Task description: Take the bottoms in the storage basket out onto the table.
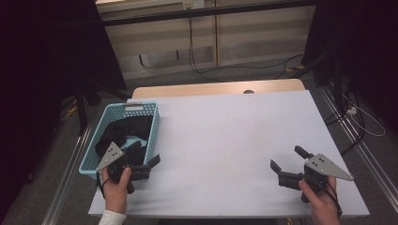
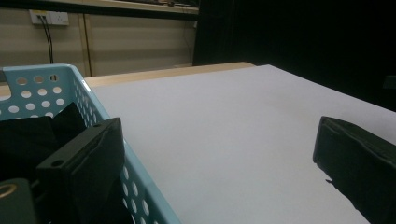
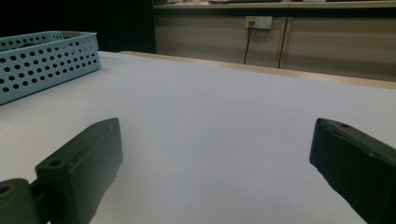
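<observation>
A light blue perforated basket [image 1: 153,123] stands at the table's left side with black cloth [image 1: 130,127] piled inside. My left gripper [image 1: 146,157] is open at the basket's near right corner. In the left gripper view one jaw hangs over the basket [image 2: 88,95] and its black cloth [image 2: 28,140], the other over the white tabletop, so the left gripper [image 2: 215,154] straddles the wall with nothing between its jaws. My right gripper [image 1: 287,158] is open and empty near the front right of the table. In the right gripper view the right gripper [image 3: 215,149] points across the bare top, with the basket [image 3: 42,60] far off.
The white tabletop [image 1: 225,126] spreads between the two grippers, with a wooden strip [image 1: 216,88] along its far edge. Cables [image 1: 206,70] lie on the floor beyond, below a wall socket [image 3: 258,22]. Dark curtains flank both sides.
</observation>
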Available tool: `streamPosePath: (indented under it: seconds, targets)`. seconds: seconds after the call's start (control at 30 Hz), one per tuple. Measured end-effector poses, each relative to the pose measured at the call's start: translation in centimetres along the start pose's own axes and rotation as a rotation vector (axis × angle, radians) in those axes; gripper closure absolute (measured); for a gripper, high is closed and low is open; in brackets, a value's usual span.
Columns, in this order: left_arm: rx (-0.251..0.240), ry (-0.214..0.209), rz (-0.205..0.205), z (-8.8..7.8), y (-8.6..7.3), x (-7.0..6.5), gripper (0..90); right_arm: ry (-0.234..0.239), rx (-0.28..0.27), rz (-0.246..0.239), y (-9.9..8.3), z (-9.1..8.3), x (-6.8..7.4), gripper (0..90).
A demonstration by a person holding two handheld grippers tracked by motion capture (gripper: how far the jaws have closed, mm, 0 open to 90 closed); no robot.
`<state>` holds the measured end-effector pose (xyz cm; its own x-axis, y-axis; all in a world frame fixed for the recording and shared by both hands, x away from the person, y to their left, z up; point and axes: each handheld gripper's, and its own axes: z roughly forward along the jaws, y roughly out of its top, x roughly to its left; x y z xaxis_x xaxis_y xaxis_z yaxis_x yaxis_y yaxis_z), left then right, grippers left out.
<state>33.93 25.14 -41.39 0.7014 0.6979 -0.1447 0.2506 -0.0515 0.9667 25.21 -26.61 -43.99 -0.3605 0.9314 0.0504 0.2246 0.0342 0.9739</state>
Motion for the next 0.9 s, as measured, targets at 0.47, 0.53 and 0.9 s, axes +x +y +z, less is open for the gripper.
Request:
streamPosePath:
  seconds: [0.47, 0.53, 0.9]
  targets:
    - [-0.007, -0.005, -0.007, -0.2, 0.2, -0.1, 2.3, 0.016, 0.002, -0.013, 0.0, 0.0, 0.1, 2.0]
    - [-0.009, -0.007, -0.003, -0.2, 0.3, -0.1, 2.3, 0.016, 0.002, -0.011, 0.0, 0.0, 0.1, 1.9]
    - [-0.023, -0.028, -0.013, -0.1, 1.0, -0.1, 2.3, 0.022, 0.002, -0.008, 0.0, 0.0, 0.1, 2.6]
